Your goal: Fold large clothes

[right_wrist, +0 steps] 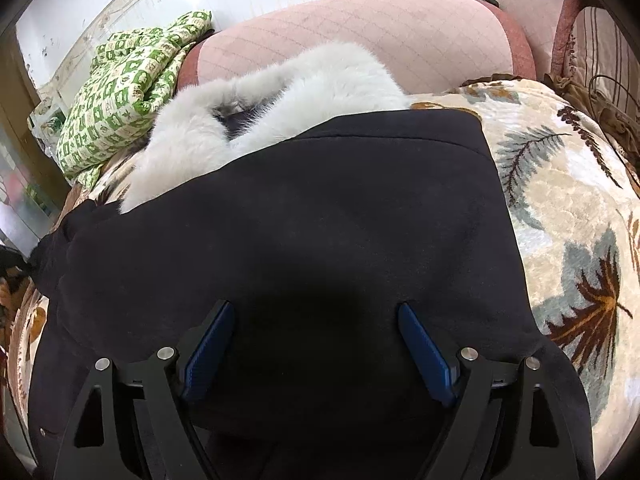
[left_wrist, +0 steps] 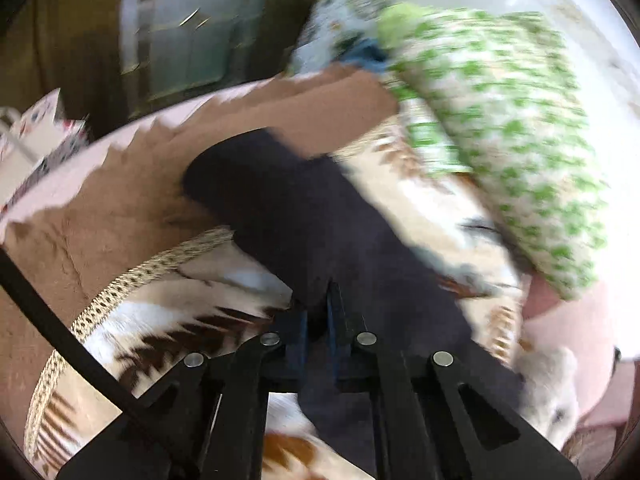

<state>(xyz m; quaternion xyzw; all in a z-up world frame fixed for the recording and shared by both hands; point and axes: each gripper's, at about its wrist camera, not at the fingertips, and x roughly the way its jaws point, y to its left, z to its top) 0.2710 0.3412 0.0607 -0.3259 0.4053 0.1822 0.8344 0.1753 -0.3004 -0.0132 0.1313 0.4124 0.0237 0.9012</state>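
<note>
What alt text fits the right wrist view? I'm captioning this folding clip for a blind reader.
A dark navy coat with a pale grey fur collar lies spread over a leaf-print blanket, filling the view. The open right gripper sits above its lower part, pads apart, nothing between them. Behind are a pink sofa back and a green-patterned cloth.

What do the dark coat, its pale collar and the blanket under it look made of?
Dark coat: matte, felt-like cloth, possibly wool; no sheen.
Pale collar: long fluffy fur, real or fake unclear.
Blanket: plush printed fleece, short soft pile with leaf pattern.
</note>
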